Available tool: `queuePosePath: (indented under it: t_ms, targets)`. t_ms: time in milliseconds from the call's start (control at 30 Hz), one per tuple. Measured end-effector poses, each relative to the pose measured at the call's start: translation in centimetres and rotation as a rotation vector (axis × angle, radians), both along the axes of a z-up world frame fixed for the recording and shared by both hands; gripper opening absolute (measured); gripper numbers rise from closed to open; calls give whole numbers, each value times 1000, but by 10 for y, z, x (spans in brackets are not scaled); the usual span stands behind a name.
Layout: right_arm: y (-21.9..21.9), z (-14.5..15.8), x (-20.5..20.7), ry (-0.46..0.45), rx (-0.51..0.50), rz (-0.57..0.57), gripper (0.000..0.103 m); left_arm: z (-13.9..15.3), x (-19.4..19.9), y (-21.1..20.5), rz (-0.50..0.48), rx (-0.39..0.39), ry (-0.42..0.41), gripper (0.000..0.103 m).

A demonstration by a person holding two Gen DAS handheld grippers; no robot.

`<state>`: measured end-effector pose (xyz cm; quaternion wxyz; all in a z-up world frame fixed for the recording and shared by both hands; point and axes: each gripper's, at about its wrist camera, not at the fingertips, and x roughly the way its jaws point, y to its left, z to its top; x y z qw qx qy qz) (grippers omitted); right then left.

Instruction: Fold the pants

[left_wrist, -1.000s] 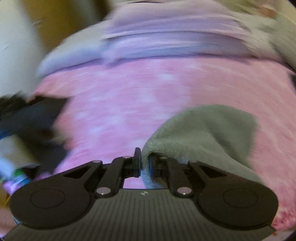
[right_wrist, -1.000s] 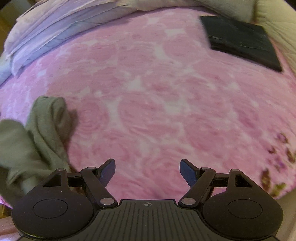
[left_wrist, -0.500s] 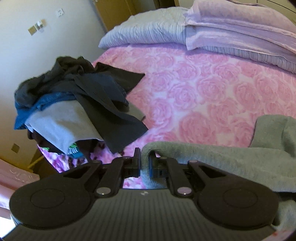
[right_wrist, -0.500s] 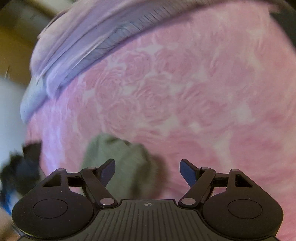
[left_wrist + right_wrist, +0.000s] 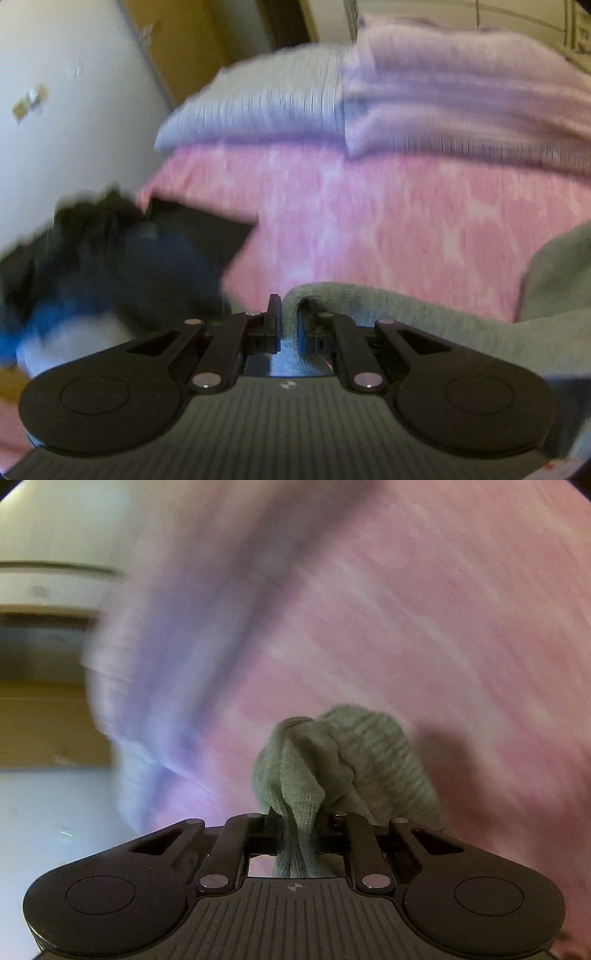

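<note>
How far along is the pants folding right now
Early. Done: the left gripper is shut on an edge of the grey pants. In hand: the right gripper is closing on a bunched part of the same fabric. Left: no fold shows yet, and the pants are not yet laid flat on the pink bedspread.

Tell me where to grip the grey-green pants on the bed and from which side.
Grip the pants at a bunched edge, coming from above and the near side: fabric humps up off the pink bedspread, so fingers can pinch a ridge. Left gripper already pinches one; right gripper is closing on another.
</note>
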<state>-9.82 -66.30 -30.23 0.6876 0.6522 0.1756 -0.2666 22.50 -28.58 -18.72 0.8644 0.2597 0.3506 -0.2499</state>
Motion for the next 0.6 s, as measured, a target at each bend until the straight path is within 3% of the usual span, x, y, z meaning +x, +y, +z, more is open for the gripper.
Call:
queuePosePath:
  t_ms: [200,300,367,433,500,567,600]
  targets:
    - [-36,159,-1,-436,-357,-144,10,94,29,-41,-67,-191,-194,8]
    - [-33,218,-24,-628,-548,-139,10,141,20,-42,-92,-317,-286,8]
    - [-21,243,-59,-694,-686,-132,10,160,3,-36,-112,-384,-339,8]
    - [-1,245,-102,-680,-809,-114,12,164,-19,-24,-125,-440,-346,8]
    - [19,227,-149,-589,-858,-87,15,147,-49,-12,-177,-430,-315,11]
    - [37,187,-201,-385,-785,-64,27,111,-74,-3,-220,-373,-184,18]
    - [44,162,-224,-244,-698,-71,43,84,-85,2,-220,-320,-73,26]
